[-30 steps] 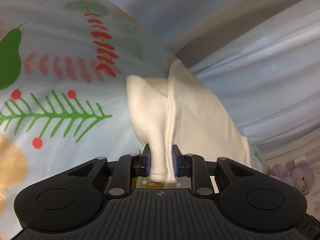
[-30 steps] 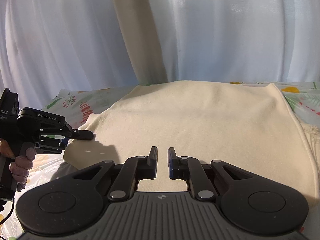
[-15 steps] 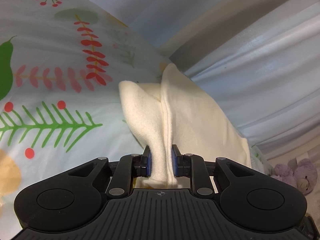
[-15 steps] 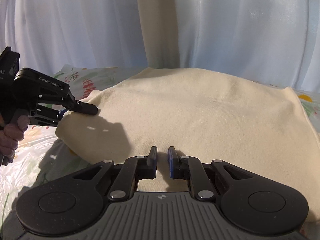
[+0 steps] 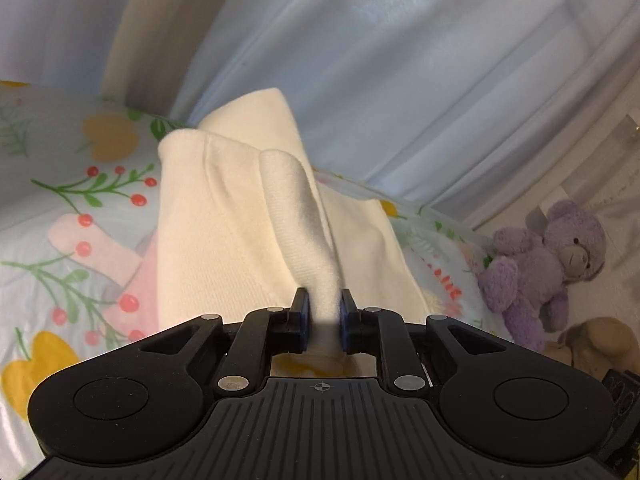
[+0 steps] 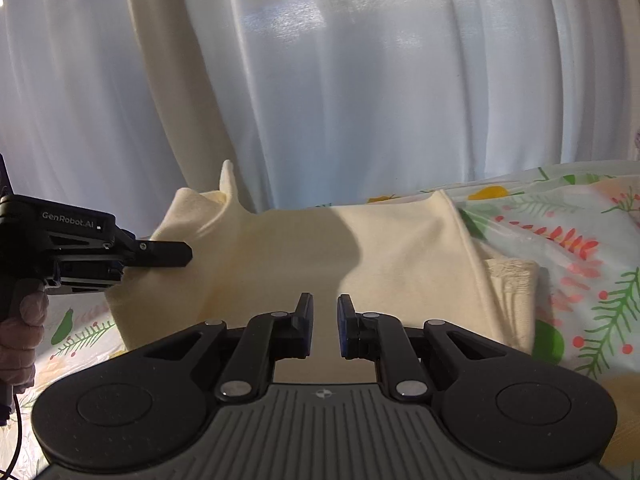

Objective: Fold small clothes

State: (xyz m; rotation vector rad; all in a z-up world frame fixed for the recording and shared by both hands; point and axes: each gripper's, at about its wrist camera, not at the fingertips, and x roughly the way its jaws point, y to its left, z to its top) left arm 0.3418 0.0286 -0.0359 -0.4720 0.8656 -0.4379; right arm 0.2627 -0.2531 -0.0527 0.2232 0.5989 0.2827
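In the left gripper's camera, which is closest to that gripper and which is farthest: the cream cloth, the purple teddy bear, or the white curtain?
1. Cream fabric garment: pinched between the closing left gripper.
2. Purple plush teddy bear: off to the right.
3. White pleated curtain: behind everything.

cream garment (image 5: 224, 240), pale floral-print sheet (image 5: 60, 184), white curtain (image 6: 360, 80), purple teddy bear (image 5: 548, 268)

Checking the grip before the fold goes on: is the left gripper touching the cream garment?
Touching. In the left wrist view, the left gripper, jaws closing, pinches a bunched edge of the cream garment.
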